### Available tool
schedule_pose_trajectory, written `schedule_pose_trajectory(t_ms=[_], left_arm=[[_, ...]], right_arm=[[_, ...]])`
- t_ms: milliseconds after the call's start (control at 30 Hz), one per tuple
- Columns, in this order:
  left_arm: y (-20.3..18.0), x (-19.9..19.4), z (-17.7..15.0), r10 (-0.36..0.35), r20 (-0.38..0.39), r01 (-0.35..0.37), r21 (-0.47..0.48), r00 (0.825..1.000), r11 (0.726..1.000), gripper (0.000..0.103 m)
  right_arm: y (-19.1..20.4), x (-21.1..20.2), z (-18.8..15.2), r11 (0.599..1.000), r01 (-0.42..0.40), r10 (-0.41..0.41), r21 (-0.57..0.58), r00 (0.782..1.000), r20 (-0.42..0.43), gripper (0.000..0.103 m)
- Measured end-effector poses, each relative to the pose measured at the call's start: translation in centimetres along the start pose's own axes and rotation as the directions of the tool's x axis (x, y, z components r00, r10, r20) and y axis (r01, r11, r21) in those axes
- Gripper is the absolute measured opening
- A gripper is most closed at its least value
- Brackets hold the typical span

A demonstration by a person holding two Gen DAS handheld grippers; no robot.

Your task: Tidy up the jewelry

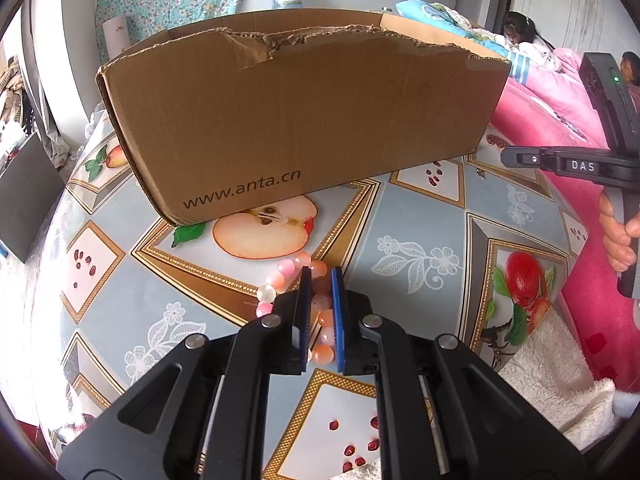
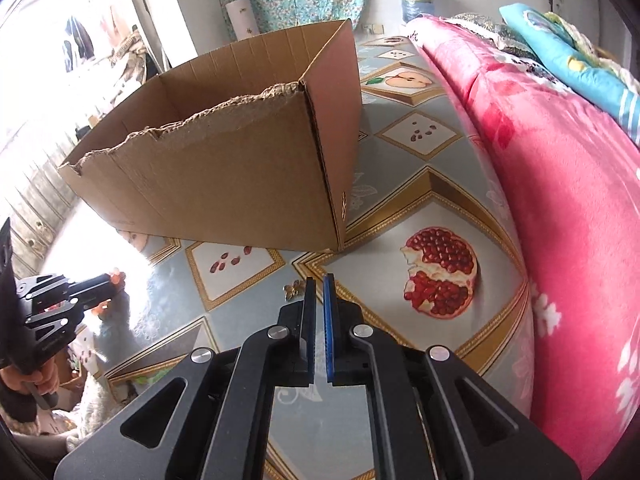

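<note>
From my left wrist camera I see my left gripper (image 1: pixel 321 276) closed narrow on a bead bracelet (image 1: pixel 298 304), its blue pads pinching a strand of pink, orange and milky white beads while the rest of the loop hangs to the left of the jaws just above the tablecloth (image 1: pixel 420 216). That cloth is printed with apple halves, pomegranates, seeds and white lace flowers in gold-framed diamonds. Right behind the bracelet stands a cardboard box (image 1: pixel 304 112) with a torn upper edge; its near wall reads "www.anta.cn" in dark letters. At the right edge of this view I can make out my right gripper (image 1: pixel 516 159) from the side, with white letters "DAS" on its black body and a green light on the unit above it, a hand (image 1: pixel 618 236) wrapped round the handle. Through the right wrist camera that gripper (image 2: pixel 319 278) has its jaws drawn almost together with nothing between them, held over the cloth beside a small gold trinket (image 2: pixel 295 289) that lies just left of the fingertips, touching neither pad as far as I can tell. A pink flowered blanket (image 2: pixel 560 200) runs along the right of the table.
</note>
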State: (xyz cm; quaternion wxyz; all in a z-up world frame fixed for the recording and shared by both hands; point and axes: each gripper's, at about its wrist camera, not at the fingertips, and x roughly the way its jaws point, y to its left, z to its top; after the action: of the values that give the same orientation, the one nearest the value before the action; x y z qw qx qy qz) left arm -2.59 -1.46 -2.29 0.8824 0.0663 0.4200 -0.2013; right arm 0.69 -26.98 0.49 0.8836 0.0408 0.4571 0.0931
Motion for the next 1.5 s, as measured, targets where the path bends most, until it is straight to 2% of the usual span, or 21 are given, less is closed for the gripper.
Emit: schedule_pose_trajectory(t_ms=[200,500,667,867,1133,1333,1400,1433,1467,1500], left_arm=[[0.3,-0.1,-0.1,-0.010,0.003,0.010,-0.011,1.000,1.000,0.009],[0.3,-0.1,-0.1,-0.011,0.002,0.011,-0.008,1.000,1.000,0.009],[0.3,-0.1,-0.1,-0.011,0.002,0.011,-0.007,1.000,1.000,0.009],[0.1,-0.1,0.0,-0.006,-0.001,0.006,0.015,1.000,1.000,0.009],[0.0,0.0,0.0,-0.001,0.001,0.001,0.009,1.000,1.000,0.009],[0.0,0.1,0.0,-0.002,0.000,0.002,0.009,1.000,1.000,0.009],[0.0,0.0,0.0,-0.006,0.000,0.006,0.008,1.000,1.000,0.009],[0.0,0.0,0.0,-0.008,0.002,0.008,0.008,1.000,1.000,0.009],[0.1,0.0,0.0,-0.010,0.002,0.010,0.007,1.000,1.000,0.009],[0.1,0.0,-0.1,-0.011,0.003,0.011,0.006,1.000,1.000,0.009]], right_arm=[[1.1,2.5,0.7,1.000,0.007,-0.008,-0.028,0.999,-0.042,0.004],[3.1,1.4,-1.5,0.999,-0.040,0.039,-0.018,0.997,-0.073,0.004],[4.7,0.8,-2.6,0.995,-0.095,0.093,-0.013,0.991,-0.099,0.004],[4.0,0.3,-2.9,0.999,-0.041,0.040,-0.004,0.995,-0.092,0.004],[5.5,-0.1,-3.7,0.996,-0.079,0.075,-0.033,0.991,-0.113,0.004],[5.1,-0.7,-3.2,0.997,-0.072,0.070,-0.025,0.993,-0.090,0.004],[5.5,-1.1,-3.2,0.994,-0.099,0.095,-0.047,0.992,-0.082,0.006],[5.8,-1.0,-3.2,0.992,-0.109,0.103,-0.065,0.991,-0.089,0.012],[6.1,-0.9,-3.2,0.990,-0.108,0.099,-0.089,0.991,-0.094,0.023],[6.5,-0.8,-3.3,0.987,-0.105,0.093,-0.120,0.991,-0.097,0.026]])
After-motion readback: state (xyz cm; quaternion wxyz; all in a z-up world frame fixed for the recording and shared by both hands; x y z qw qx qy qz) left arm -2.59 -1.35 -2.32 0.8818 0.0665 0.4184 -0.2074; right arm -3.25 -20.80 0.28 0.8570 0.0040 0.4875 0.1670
